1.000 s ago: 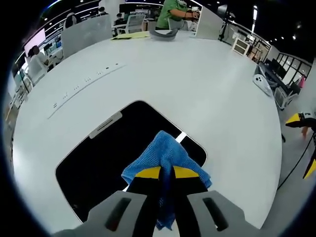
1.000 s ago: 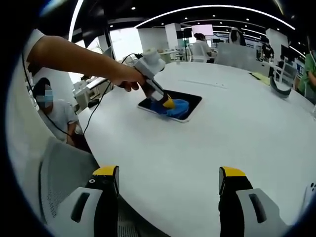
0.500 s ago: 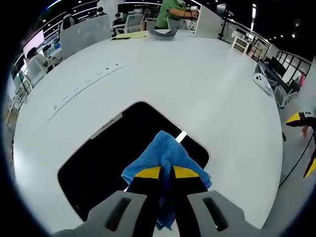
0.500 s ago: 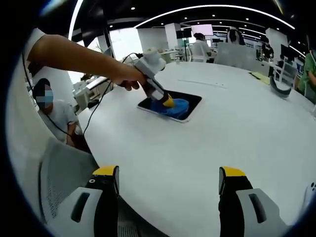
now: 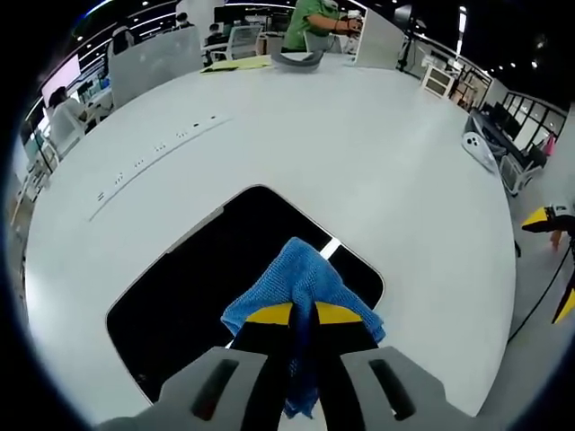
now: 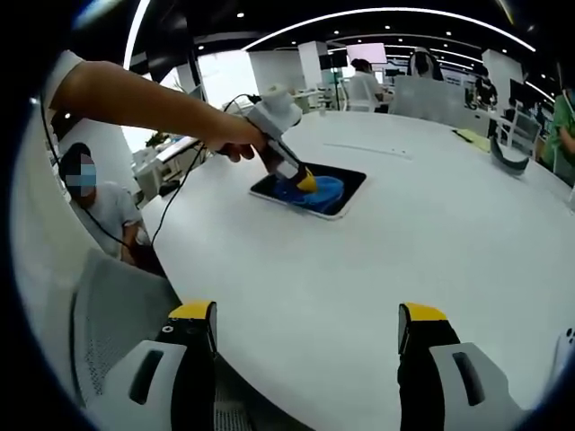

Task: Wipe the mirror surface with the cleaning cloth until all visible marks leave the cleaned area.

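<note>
A dark rectangular mirror [image 5: 225, 269] with rounded corners lies flat on a large, round white desk [image 5: 359, 153]. A blue cleaning cloth [image 5: 301, 278] rests bunched on the mirror's surface, near the edge closest to the left tool [image 5: 302, 314]. The left tool's yellow-tipped jaws are clenched on the cloth, pressing it down against the glass. A thin bright reflection shows on the mirror just beside the cloth; whether any marks remain on the dark surface is hard to tell.

In the right gripper view, the same mirror [image 6: 346, 184] sits toward the far side of the desk [image 6: 404, 260], with the cloth [image 6: 319, 191] under the left tool [image 6: 305, 184], which a person's bare arm [image 6: 135, 99] holds at a slant. The right tool [image 6: 305, 328] hangs near the desk's near edge, well apart from the mirror, its jaws spread wide and released, holding nothing.

Around the desk is an open office. A seated person [image 6: 94, 211] is at the left of the right gripper view, and a person in a green top [image 5: 314, 20] stands at the desk's far side.
</note>
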Available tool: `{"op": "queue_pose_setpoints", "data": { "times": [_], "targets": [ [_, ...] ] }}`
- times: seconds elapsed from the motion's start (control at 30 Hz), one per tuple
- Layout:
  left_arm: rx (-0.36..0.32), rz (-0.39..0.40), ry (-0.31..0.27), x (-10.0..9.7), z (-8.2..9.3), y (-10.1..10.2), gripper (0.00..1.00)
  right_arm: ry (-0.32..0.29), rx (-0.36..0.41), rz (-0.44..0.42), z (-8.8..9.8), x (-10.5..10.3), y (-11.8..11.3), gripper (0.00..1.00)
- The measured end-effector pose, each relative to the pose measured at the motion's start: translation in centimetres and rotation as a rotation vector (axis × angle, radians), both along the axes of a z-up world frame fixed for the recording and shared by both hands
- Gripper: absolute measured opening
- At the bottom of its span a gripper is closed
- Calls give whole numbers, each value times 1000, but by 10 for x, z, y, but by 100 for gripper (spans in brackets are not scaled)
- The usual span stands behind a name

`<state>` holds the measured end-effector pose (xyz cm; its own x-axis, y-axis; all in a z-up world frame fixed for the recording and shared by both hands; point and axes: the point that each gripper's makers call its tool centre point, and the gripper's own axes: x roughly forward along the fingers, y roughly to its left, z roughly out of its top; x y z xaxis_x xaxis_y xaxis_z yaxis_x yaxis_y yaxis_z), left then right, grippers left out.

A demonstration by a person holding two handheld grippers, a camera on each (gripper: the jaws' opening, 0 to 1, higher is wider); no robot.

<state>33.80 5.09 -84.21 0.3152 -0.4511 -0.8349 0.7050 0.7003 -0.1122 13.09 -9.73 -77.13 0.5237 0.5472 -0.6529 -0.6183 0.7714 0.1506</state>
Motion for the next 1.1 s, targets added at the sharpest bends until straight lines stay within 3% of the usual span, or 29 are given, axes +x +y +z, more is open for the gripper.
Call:
{"op": "queue_pose_setpoints", "data": {
  "times": [1.1],
  "targets": [
    [7,-2,-7,6,0,0,6,10,-3,0,-4,-4,-1,82]
  ]
}}
